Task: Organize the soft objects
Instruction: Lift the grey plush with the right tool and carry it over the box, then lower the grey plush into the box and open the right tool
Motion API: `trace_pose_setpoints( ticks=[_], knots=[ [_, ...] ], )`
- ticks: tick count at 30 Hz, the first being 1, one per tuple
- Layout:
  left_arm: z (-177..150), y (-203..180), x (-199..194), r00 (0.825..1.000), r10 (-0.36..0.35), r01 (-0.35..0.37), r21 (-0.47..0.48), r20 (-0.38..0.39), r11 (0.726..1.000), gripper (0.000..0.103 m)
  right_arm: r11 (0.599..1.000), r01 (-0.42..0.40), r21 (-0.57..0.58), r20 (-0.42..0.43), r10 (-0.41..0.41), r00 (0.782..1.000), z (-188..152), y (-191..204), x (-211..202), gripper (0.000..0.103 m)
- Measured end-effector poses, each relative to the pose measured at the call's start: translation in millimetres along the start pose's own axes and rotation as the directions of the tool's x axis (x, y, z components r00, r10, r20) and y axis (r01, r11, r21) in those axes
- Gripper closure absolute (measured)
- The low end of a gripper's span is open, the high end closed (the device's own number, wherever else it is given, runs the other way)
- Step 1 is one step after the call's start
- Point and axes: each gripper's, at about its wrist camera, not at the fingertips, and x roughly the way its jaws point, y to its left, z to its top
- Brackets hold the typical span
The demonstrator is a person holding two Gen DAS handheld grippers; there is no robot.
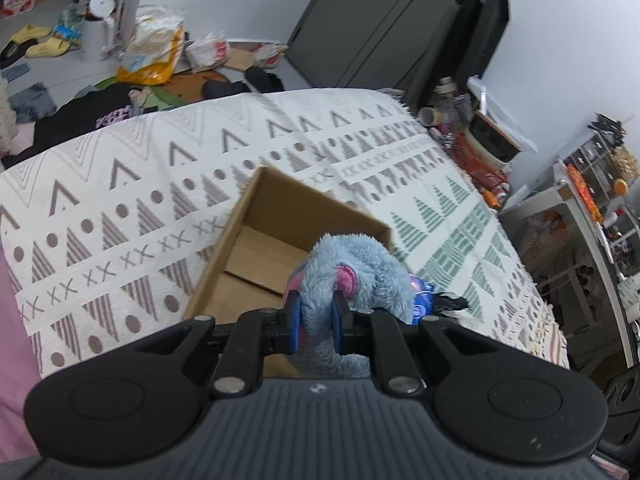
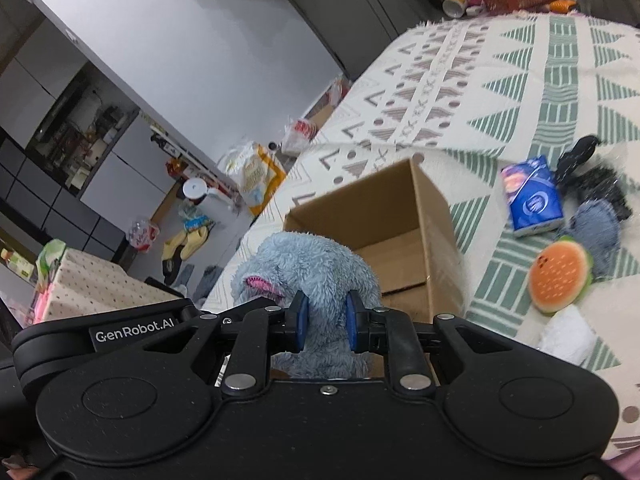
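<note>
A fluffy blue plush toy [image 1: 360,276] with pink ear linings hangs over the near part of an open cardboard box [image 1: 256,216] on the patterned bed cover. My left gripper [image 1: 317,312] is shut on the plush, its blue pads pressed into the fur. In the right wrist view the same blue plush toy [image 2: 304,268] is pinched by my right gripper [image 2: 325,322], also shut on it, just in front of the cardboard box [image 2: 404,200]. The box's inside looks bare where it shows.
On the cover right of the box lie a blue tissue pack [image 2: 532,200], a burger-shaped soft toy [image 2: 560,276], a dark denim-like piece [image 2: 596,232], a black item [image 2: 588,172] and something white [image 2: 568,336]. Bags, shoes and clothes litter the floor [image 1: 80,56] beyond the bed.
</note>
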Motion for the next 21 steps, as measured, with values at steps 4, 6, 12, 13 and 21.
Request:
trace_pose_setpoints(
  ticks=[4,6,12,13,21],
  knots=[
    [1.2,13.7,9.0,0.999,0.034,-0.035,-0.024,-0.025,0.999,0.089,1.000,0.001,0.002,-0.033,-0.001,0.999,-6.4,1.3,13.5,0.084],
    [1.1,19.0,12.9,0.998,0.054,-0.055,-0.031,-0.034,0.998,0.089,1.000,0.002,0.002,-0.050,-0.001,0.999,-8.4,1.5,19.8,0.084],
    [-0.4,31.4,24.5,0.993,0.099,-0.102,-0.045,-0.071,0.994,0.089,1.000,-0.003,0.006,-0.087,0.003,0.996,-15.7,-2.3,30.1,0.078],
    [-1.0,32.0,26.2,0.991,0.109,-0.112,-0.041,-0.075,0.993,0.089,1.000,-0.003,0.002,-0.086,0.003,0.996,-16.1,-1.7,29.5,0.078],
    [-2.6,31.6,26.5,0.981,0.183,-0.186,-0.039,-0.065,0.982,0.084,1.000,-0.027,0.009,-0.077,0.027,0.997,-11.6,-5.7,14.5,0.066]
  ],
)
